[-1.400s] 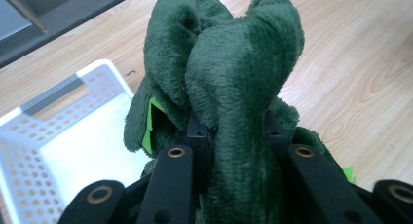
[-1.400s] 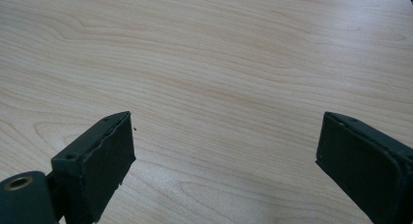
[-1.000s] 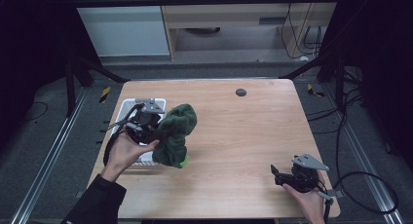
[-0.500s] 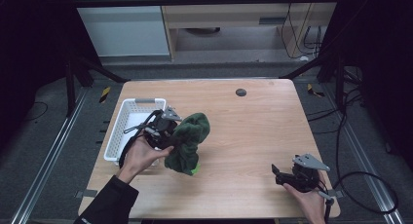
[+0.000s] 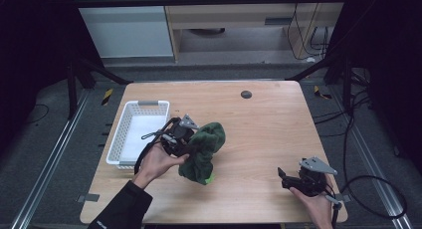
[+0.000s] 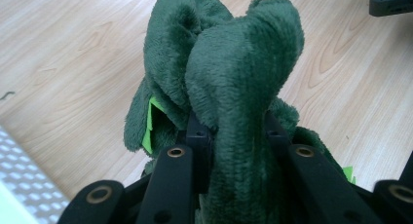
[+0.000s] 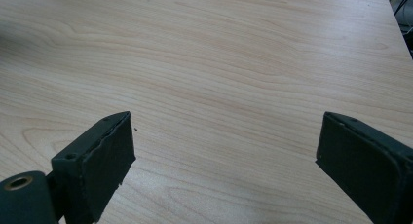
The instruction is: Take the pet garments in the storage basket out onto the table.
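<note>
The plush cloth [image 5: 204, 150] was a deep forest green with a fuzzy nap, and a small tag [image 6: 152, 121] of bright lime green showed among its folds. The table [image 5: 259, 124] was pale wood with a fine wavy grain and one small dark round spot [image 5: 246, 94] near its far edge, while the basket [image 5: 130, 135] was white with a perforated lattice wall. Both the left gripper [image 5: 175, 138] and the right gripper [image 5: 285, 178] were black, each topped by a grey plate.
</note>
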